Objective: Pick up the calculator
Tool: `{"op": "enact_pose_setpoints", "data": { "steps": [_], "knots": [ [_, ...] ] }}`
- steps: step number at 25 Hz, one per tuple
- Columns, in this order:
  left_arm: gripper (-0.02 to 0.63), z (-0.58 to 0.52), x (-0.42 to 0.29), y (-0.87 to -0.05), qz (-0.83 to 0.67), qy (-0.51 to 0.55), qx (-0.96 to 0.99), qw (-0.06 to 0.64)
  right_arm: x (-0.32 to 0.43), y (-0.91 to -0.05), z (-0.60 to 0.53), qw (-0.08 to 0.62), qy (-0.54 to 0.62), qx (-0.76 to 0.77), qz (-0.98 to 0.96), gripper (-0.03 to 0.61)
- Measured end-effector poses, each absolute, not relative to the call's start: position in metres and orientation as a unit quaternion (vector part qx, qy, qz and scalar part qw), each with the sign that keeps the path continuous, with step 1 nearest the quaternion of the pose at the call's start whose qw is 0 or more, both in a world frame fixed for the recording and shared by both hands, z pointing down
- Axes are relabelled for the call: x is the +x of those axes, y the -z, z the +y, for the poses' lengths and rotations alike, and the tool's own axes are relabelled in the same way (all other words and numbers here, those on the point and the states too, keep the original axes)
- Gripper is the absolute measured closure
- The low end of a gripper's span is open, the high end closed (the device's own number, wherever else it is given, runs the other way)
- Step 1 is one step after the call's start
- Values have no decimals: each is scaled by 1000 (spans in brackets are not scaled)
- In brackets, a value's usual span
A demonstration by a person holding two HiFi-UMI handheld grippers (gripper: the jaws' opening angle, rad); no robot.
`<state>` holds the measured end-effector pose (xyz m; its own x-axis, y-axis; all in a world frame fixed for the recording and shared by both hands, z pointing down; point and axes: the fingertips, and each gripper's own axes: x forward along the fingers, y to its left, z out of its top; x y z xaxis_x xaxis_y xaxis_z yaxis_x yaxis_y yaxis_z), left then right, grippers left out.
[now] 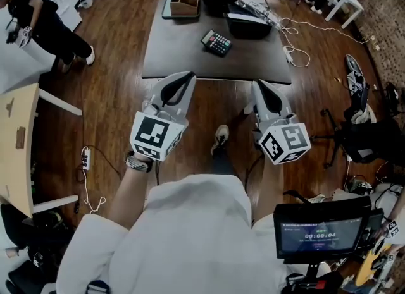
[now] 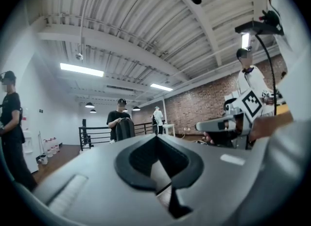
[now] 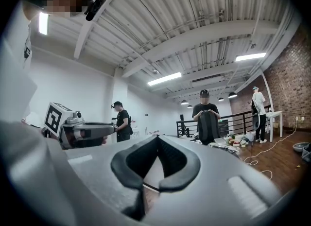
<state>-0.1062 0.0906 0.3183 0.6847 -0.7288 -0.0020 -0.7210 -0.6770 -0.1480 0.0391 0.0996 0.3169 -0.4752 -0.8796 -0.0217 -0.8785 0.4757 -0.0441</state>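
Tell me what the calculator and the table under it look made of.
Calculator: likely plastic, a dark body with small coloured keys. Table: smooth matte dark grey top, probably laminate or painted board; no grain shows, unlike the glossy wood floor.

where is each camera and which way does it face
Head view: on the head, steeply down at calculator on dark table; shows left hand-held gripper, right hand-held gripper.
Left gripper view: on that gripper, level across the room; its shut jaws show.
Right gripper view: likewise, on the right one; shut jaws show.
Both gripper views share the person holding a backpack.
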Motion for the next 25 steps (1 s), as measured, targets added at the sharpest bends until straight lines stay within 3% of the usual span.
{"op": "enact_pose_setpoints", "data": {
  "steps": [14, 25],
  "knots": [
    [624, -37, -79, -307, 456, 22, -887, 71, 78, -316, -40, 5, 13, -485, 875, 577],
    [609, -131, -33, -311, 504, 21, -863, 21, 110, -312, -128, -9, 13, -451, 892, 577]
  ]
}}
